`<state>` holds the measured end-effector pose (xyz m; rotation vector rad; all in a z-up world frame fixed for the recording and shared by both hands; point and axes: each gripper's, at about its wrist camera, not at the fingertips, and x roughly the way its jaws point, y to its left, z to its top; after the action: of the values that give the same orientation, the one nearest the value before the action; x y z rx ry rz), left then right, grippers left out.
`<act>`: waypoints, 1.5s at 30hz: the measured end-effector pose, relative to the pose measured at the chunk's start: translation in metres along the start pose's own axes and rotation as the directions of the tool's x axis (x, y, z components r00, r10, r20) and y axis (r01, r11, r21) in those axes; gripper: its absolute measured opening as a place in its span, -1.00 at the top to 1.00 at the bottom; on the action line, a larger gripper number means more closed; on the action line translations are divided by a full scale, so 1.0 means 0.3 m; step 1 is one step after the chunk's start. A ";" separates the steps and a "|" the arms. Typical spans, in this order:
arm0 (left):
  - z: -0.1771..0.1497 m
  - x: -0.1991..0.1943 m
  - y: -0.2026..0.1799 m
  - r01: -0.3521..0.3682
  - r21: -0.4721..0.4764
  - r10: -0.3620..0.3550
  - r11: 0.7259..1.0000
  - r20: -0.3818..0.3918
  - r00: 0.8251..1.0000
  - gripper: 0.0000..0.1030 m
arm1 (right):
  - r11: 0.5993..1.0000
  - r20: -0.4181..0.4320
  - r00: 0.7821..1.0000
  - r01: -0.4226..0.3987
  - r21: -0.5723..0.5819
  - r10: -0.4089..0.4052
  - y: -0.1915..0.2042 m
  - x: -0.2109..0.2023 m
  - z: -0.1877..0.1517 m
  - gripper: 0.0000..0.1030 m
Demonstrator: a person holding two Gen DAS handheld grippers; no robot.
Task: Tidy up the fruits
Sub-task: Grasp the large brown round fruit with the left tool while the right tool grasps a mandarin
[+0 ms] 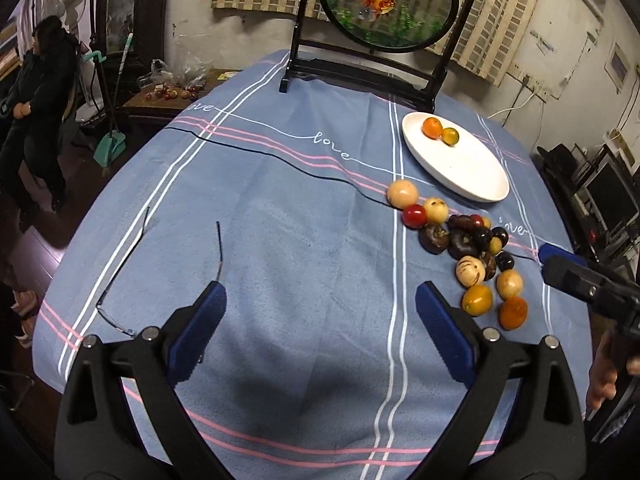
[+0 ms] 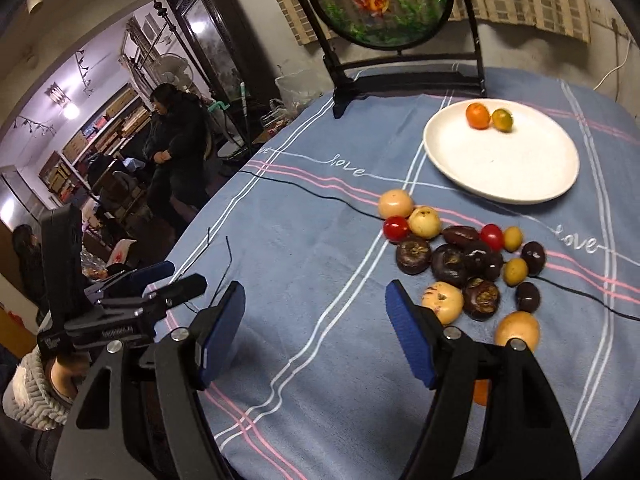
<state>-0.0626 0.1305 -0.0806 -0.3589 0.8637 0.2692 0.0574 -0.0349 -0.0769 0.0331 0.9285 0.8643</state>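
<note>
A heap of mixed fruits (image 2: 460,256) lies on a blue striped tablecloth (image 1: 280,208) beside a white plate (image 2: 520,184) holding two small citrus fruits (image 2: 478,115). Both the left gripper (image 1: 320,336) and right gripper (image 2: 316,332) hover with fingers apart, gripping nothing. A goldfish screen (image 1: 388,0) stands behind.

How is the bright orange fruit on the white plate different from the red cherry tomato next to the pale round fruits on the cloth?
The orange fruit sits on the white plate; the red cherry tomato lies on the blue tablecloth. One is orange and matte, the other red and shiny. The orange fruit touches only one greenish-orange fruit; the tomato is packed into the big pile. Both are small and round.
</note>
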 end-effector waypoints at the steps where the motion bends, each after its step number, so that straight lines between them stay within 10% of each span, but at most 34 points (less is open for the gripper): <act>1: 0.001 0.004 -0.005 0.006 0.002 -0.006 1.000 -0.003 1.000 -0.88 | 1.000 0.010 1.000 0.015 0.007 -0.015 -0.007 -0.015 -0.002 -0.42; 10: 0.050 0.061 -0.095 0.077 0.094 -0.076 0.993 -0.008 0.997 -0.89 | 0.983 0.091 0.984 0.145 0.111 -0.155 -0.102 -0.130 -0.034 -0.42; 15: 0.055 0.169 -0.102 0.080 0.123 -0.073 0.989 -0.061 0.996 -0.88 | 0.940 0.077 0.937 0.341 0.021 -0.341 -0.160 -0.150 -0.089 -0.42; 45: 0.341 0.774 -0.310 0.113 0.257 -0.064 0.960 -0.193 0.979 -0.86 | 0.844 -0.098 0.851 0.524 0.112 -0.516 -0.347 -0.199 -0.263 -0.42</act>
<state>0.1868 0.1082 -0.1820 -0.1708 1.0481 0.0340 0.0497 -0.1701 -0.1242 -0.1287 0.9906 0.2944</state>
